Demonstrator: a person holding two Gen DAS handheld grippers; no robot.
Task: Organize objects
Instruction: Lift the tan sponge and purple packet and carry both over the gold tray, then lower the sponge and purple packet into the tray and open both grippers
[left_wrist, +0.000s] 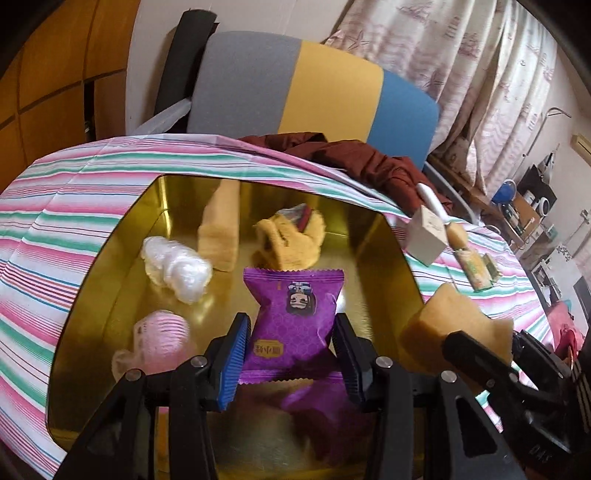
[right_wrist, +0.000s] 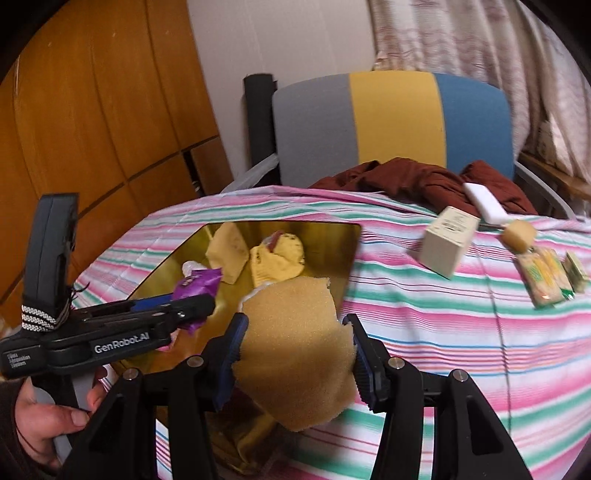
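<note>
Striped cloth in pink, green and white covers the bench (right_wrist: 424, 332), with a three-coloured chair (right_wrist: 391, 122) and a dark red garment (right_wrist: 424, 177) behind it. Sunk into the cloth sits a gold tin (left_wrist: 110, 295), the likely collecting place for the loose things.

Left of the left tongs (left_wrist: 291, 354), inside the tin, lie a pink ribbed cup (left_wrist: 162, 332) and, farther ahead, a clear white wrapper (left_wrist: 177, 269). Those tongs are clenched on a purple snack packet (left_wrist: 295, 317) at its waist, one pad on each side edge, which keeps the slack foil from sliding. Its long axis runs straight forward along the fingers, its printed face up, the far crimped end aimed at the tin's back wall. It hangs over the tin's floor, so dropping it there seems the step in hand. Ahead of it rest a foam wedge (left_wrist: 221, 229) and a yellow crumpled cloth (left_wrist: 291, 236).

Right of them, the right tongs (right_wrist: 295, 354) grasp a torn yellow sponge (right_wrist: 295, 343) across its width; the pads dent its sides. Its long axis runs forward and slightly left, over the tin's near right rim, so it looks bound for the tin too.

Farther right, well apart from both tongs, a cream box (right_wrist: 447, 240), a small foam ball (right_wrist: 519, 236) and green-yellow sachets (right_wrist: 543, 277) wait on the cloth.
</note>
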